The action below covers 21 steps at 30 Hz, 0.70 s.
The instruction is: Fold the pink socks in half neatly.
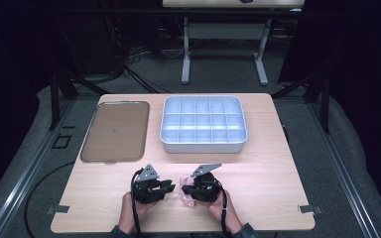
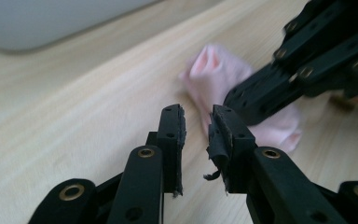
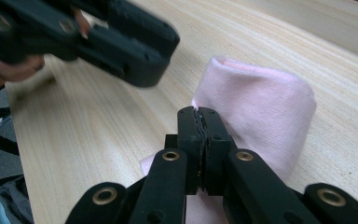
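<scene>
Pink sock (image 1: 185,191): lying on the near part of the wooden table (image 1: 258,173), between the two grippers, well short of the white compartment tray (image 1: 203,124).
Direction from left gripper (image 2: 196,116): the sock is seen just ahead of its tips and slightly to the right, not touched.
Long axis: judged to run roughly away from the person, with a folded, open end raised.
Nearer hand: the right gripper (image 3: 198,122) is already at the sock; the left is just beside it.
Left gripper jaws: parted by a narrow gap, nothing between them.
Right gripper jaws: pressed together; a fold of sock appears to be pinched, though the cloth between the pads is hidden.
Coming move: a short reach by the left gripper to the free edge is judged likely.
Brown tray (image 1: 115,131): left untouched.
</scene>
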Each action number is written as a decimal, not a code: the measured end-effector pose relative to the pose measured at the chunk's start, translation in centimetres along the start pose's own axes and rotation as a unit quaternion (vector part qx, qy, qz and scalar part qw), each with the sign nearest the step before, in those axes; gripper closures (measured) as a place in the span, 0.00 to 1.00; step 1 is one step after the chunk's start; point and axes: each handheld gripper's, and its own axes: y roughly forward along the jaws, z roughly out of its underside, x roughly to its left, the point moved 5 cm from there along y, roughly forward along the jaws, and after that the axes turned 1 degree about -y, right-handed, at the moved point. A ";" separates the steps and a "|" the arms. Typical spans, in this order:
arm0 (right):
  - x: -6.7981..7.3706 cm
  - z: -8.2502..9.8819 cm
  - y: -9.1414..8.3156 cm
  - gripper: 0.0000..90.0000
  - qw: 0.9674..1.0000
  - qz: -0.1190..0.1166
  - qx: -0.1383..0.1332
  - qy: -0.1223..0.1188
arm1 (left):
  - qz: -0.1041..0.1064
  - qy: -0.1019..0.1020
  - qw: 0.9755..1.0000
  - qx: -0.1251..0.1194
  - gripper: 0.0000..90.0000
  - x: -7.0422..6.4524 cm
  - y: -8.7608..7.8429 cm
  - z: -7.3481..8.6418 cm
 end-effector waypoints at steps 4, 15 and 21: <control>0.1 0.1 0.0 0.99 1.000 0.002 -0.009 0.006 | 0.024 0.031 0.999 -0.003 0.83 -1.0 0.9 -2.1; 0.4 0.6 0.0 0.98 1.000 0.016 -0.024 0.000 | 0.037 0.050 0.997 0.041 0.96 -1.1 5.2 -3.1; 0.3 0.9 -0.2 0.98 0.999 0.014 -0.032 0.000 | 0.017 0.063 0.997 0.049 0.97 -1.4 5.8 -2.9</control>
